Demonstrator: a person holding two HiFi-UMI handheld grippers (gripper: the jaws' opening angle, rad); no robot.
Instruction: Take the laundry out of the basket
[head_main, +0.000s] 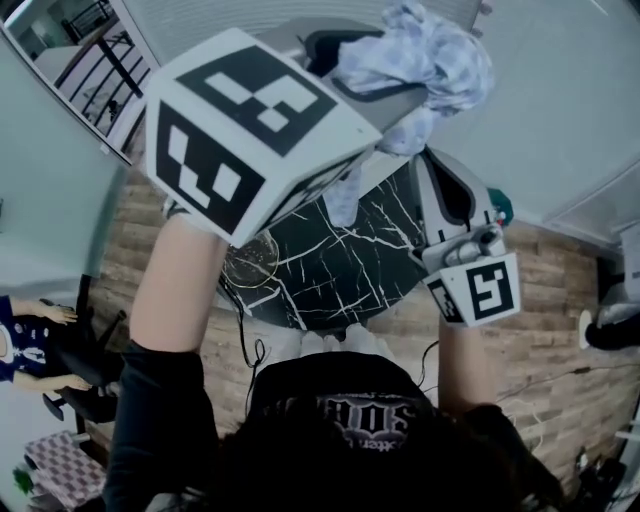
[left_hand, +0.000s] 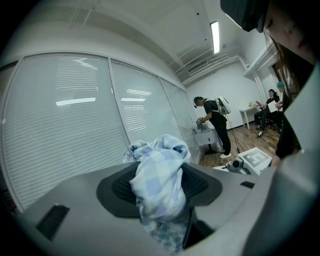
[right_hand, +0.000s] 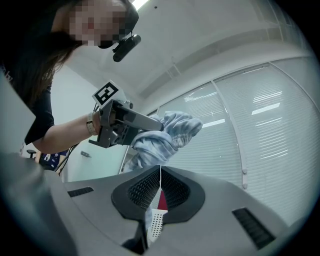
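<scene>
A pale blue checked cloth (head_main: 425, 55) is bunched up high in front of the window blinds. My left gripper (head_main: 352, 72) is shut on it; in the left gripper view the cloth (left_hand: 159, 175) fills the gap between the dark pads. My right gripper (head_main: 424, 152) reaches up to the cloth's lower part. In the right gripper view its jaws (right_hand: 159, 192) pinch a thin edge of the fabric with a white and red tag (right_hand: 160, 202), while the left gripper (right_hand: 120, 125) grips the main bunch (right_hand: 165, 135) beyond. No basket is in view.
Below the raised grippers stands a black marbled table (head_main: 340, 260) with a round glass thing (head_main: 250, 262) at its left edge. Wood floor surrounds it. One person stands far off (left_hand: 216, 125), and others sit at a desk (left_hand: 270, 107).
</scene>
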